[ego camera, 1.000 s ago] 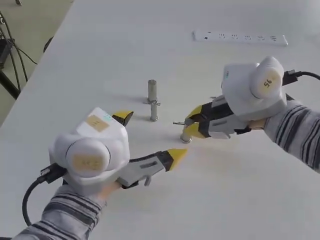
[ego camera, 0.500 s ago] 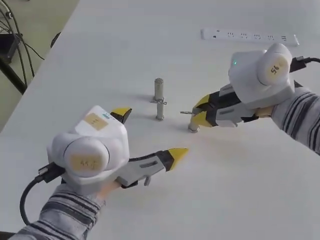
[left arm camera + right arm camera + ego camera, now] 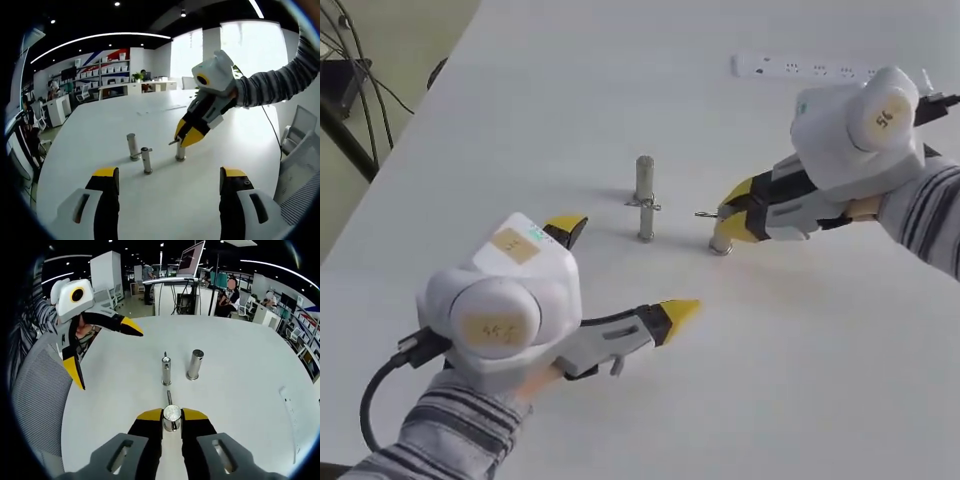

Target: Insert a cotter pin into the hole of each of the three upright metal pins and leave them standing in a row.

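Three metal pins stand on the white table. The far pin is bare. The middle pin has a cotter pin through its hole. My right gripper is shut on the top of the third pin, and a cotter pin pokes out to the left of it. In the right gripper view the jaws flank the held pin's round top, with the cotter pin pointing ahead. My left gripper hovers open near me, apart from the pins.
A white power strip lies at the far right of the table. The table's left edge runs beside dark cables and a stand. Office chairs stand around the table.
My right gripper has carried the third pin away from me and to the right, closer to level with the middle pin. The left gripper has stayed open in place. The head camera has shifted.
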`<act>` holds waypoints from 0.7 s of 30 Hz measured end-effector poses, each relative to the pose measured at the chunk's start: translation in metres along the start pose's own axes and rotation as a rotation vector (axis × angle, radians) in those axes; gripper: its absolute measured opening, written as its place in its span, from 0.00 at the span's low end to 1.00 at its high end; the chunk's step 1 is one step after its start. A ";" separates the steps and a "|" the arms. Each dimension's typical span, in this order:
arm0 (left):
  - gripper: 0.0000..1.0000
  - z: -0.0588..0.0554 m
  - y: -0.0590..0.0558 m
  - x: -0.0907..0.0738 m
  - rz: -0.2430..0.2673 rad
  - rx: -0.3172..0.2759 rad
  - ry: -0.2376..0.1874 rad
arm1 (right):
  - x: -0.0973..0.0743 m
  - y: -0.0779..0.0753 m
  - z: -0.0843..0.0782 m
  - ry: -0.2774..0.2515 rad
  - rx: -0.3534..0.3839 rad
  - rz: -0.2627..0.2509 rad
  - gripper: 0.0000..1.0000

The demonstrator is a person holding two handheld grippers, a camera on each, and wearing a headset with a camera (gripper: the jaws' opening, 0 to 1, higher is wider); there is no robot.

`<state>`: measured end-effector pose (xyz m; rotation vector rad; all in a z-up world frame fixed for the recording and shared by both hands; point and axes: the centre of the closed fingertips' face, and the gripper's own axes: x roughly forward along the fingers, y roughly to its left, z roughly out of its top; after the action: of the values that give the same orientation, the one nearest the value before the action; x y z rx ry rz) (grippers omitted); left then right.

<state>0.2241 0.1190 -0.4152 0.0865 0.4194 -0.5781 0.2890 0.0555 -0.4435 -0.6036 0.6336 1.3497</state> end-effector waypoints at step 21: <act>0.81 -0.003 -0.002 0.001 -0.007 -0.003 0.014 | -0.001 -0.001 -0.002 -0.025 -0.003 0.022 0.08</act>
<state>0.2226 0.1179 -0.4185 0.0861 0.4348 -0.5841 0.2895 0.0535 -0.4438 -0.5827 0.6202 1.3765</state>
